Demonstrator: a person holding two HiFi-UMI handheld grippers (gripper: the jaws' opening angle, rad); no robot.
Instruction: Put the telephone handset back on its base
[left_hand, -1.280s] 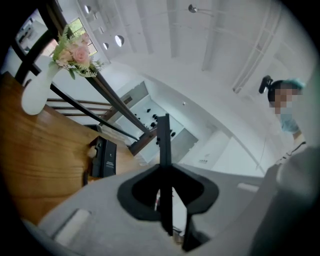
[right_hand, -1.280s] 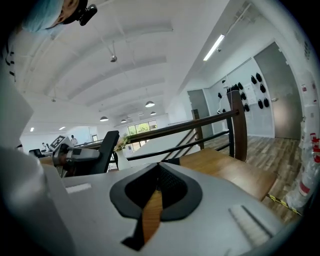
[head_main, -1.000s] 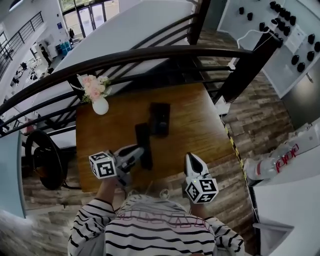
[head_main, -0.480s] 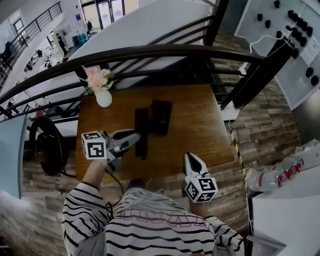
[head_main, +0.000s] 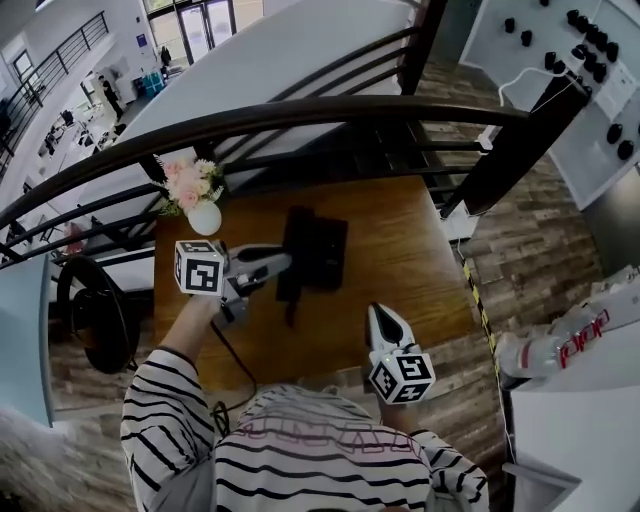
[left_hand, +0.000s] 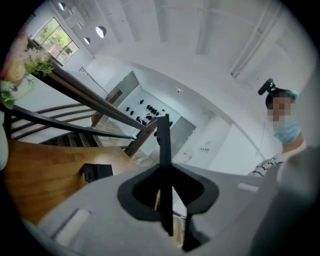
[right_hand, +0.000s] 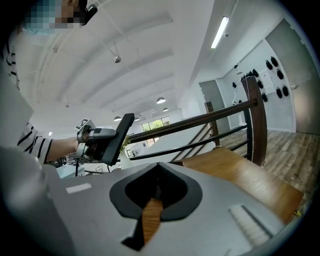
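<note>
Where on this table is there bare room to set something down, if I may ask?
Bare wood lies right of the telephone base, out to the table edge, and along the near edge left of the right gripper. Crowded: the left half, with vase, left gripper and handset.

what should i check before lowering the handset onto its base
1. Left gripper clamped on the handset: ok.
2. Base bare on top: ok.
3. Handset lined up with the base: cannot tell; in the head view it overlaps the base's left edge.
4. Right gripper out of the path: ok; shut, empty, near the table's front edge.
5. Vase clear of the left gripper: ok.
</note>
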